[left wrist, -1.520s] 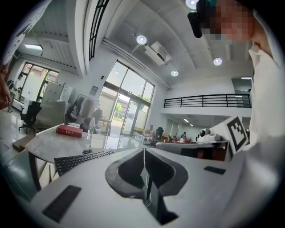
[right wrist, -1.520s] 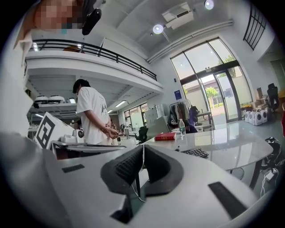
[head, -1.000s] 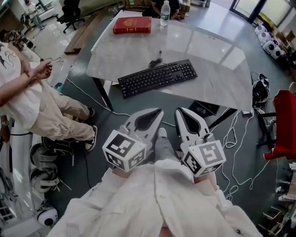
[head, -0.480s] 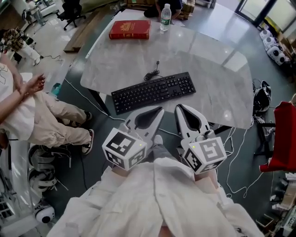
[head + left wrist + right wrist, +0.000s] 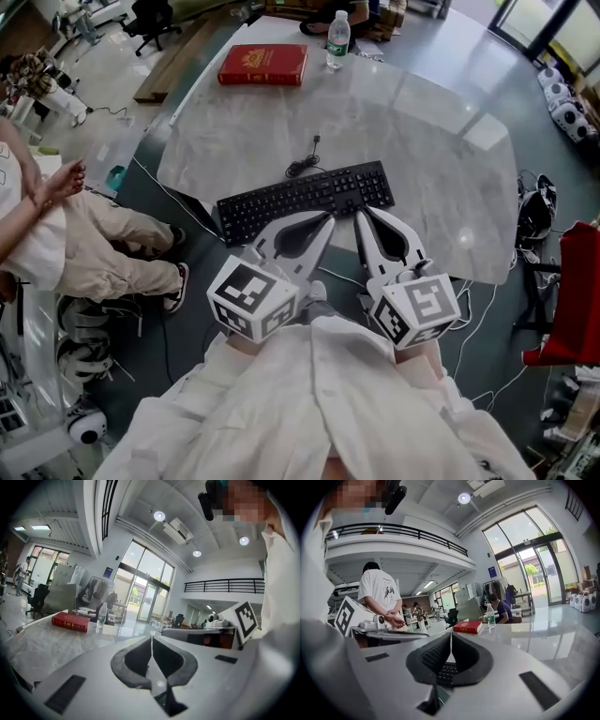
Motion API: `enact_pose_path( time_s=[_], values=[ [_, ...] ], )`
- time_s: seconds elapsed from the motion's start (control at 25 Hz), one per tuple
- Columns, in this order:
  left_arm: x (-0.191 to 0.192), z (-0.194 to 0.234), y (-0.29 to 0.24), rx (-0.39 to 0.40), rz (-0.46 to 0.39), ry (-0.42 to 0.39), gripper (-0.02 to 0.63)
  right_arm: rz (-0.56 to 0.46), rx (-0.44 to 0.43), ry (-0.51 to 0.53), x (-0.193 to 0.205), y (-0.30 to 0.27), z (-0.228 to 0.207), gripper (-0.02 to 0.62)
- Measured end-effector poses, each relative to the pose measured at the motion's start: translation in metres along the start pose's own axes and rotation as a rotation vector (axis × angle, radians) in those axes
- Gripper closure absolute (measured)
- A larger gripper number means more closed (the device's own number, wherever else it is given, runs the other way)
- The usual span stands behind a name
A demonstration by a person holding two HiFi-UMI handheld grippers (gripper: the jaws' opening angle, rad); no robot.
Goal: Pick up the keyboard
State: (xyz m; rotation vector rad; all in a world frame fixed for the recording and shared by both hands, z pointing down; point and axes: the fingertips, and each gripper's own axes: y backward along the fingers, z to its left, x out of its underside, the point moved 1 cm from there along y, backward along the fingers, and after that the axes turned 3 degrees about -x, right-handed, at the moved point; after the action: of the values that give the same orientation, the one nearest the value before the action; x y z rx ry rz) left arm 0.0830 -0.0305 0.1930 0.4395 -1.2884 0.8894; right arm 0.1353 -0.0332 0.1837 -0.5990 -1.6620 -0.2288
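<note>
Jaws are pressed together and empty on our left gripper [image 5: 324, 223] and right gripper [image 5: 363, 217]. Within the last second we've closed in, so their tips are now just beside the near edge of the keyboard [image 5: 305, 199] lying on the counter [image 5: 431, 150]. We judge they must open before grasping.

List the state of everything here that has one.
keyboard: flat on table, not gripped
left gripper: shut, empty
right gripper: shut, empty
book: closed, lying flat
bottle: upright, capped
cable: loosely coiled behind keyboard
</note>
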Motion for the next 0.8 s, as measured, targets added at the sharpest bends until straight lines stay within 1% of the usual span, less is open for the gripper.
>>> enact_pose_path(
  time_s=[0.24, 0.4, 0.56, 0.8],
  values=[
    [-0.006, 0.008, -0.019, -0.028, -0.021, 0.000, 0.586, 0.003, -0.047, 0.026, -0.005, -0.012, -0.012, 0.565],
    [-0.008, 0.005, -0.022, -0.044, -0.025, -0.003, 0.586, 0.004, -0.067, 0.032, -0.009, -0.015, -0.017, 0.565],
    [-0.007, 0.012, -0.022, -0.065, -0.025, 0.002, 0.586, 0.002, -0.088, 0.033, -0.008, -0.019, -0.014, 0.564],
    [-0.007, 0.009, -0.024, -0.061, -0.021, 0.002, 0.586, 0.008, -0.094, 0.028, -0.005, -0.018, -0.013, 0.565]
  ],
)
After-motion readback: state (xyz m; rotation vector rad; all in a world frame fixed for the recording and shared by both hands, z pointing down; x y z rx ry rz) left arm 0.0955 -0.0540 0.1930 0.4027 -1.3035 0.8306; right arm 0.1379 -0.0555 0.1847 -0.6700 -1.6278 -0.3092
